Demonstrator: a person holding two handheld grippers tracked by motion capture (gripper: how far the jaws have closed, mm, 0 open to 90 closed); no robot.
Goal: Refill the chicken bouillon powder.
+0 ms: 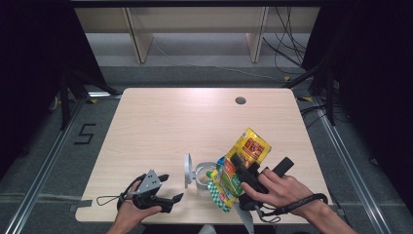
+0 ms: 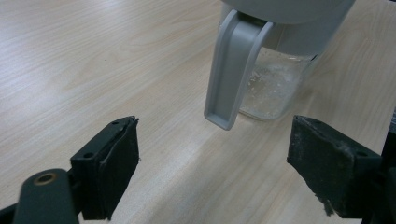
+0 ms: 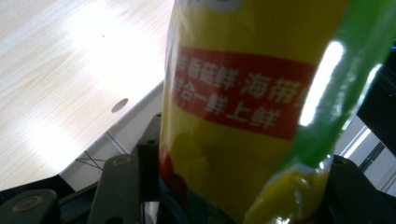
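Spanning pale wood table [image 1: 160, 131]: left hand-held gripper [image 1: 165, 187] agape, right hand-held gripper [image 1: 246, 170] clamping yellow packet [image 1: 243, 161].

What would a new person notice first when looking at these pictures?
The bright yellow and green snack bag stands out first; the right tongs are shut on it, tilted over the open glass jar near the table's front edge. Next come the left tongs, open and empty, beside the jar's grey flip lid.
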